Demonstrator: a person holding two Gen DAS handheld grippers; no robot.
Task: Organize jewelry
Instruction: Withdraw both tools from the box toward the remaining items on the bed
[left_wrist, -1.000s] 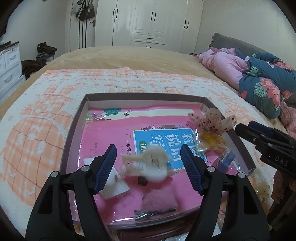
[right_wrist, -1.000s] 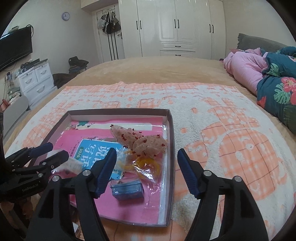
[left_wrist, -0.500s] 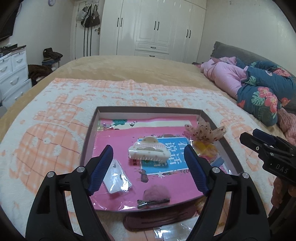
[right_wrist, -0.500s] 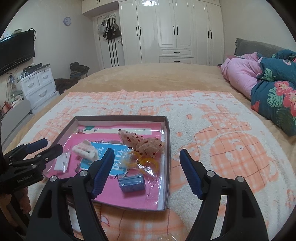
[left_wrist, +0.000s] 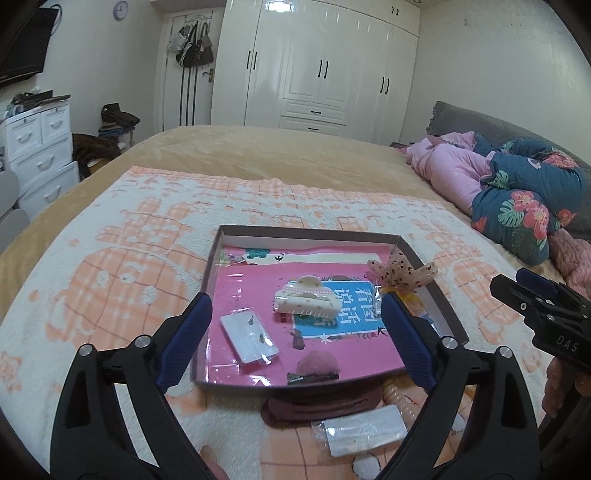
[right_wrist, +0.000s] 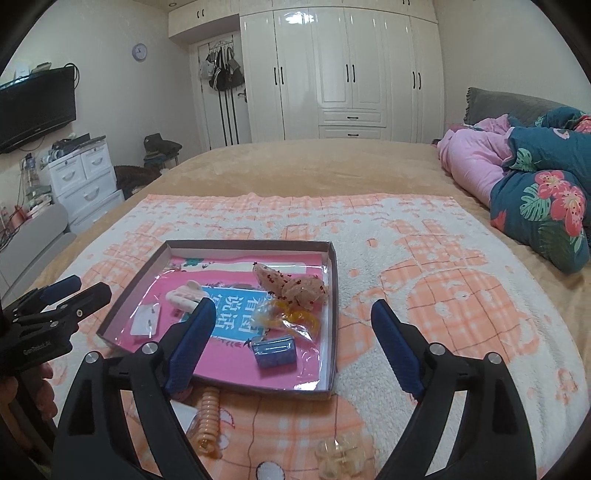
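Observation:
A shallow brown box with a pink book in it lies on the peach blanket. Resting on the book is a cream hair claw, also seen in the right wrist view. My left gripper hovers above the box's near side, its jaws opening, with nothing between the pads. My right gripper hangs over the box's right end, its jaws also opening and holding nothing. Below it lie a dotted bow, a bagged yellow piece and a small blue box.
Inside the box are also an earring packet and a pink fuzzy clip. In front of it lie a maroon clip, a clear packet, a peach spiral tie and a clear round piece. Pillows are at the right.
The cream claw, blurred between my left fingers a second ago, now lies on the book. Both grippers have drawn back and up from the box, and their jaws stand wider.

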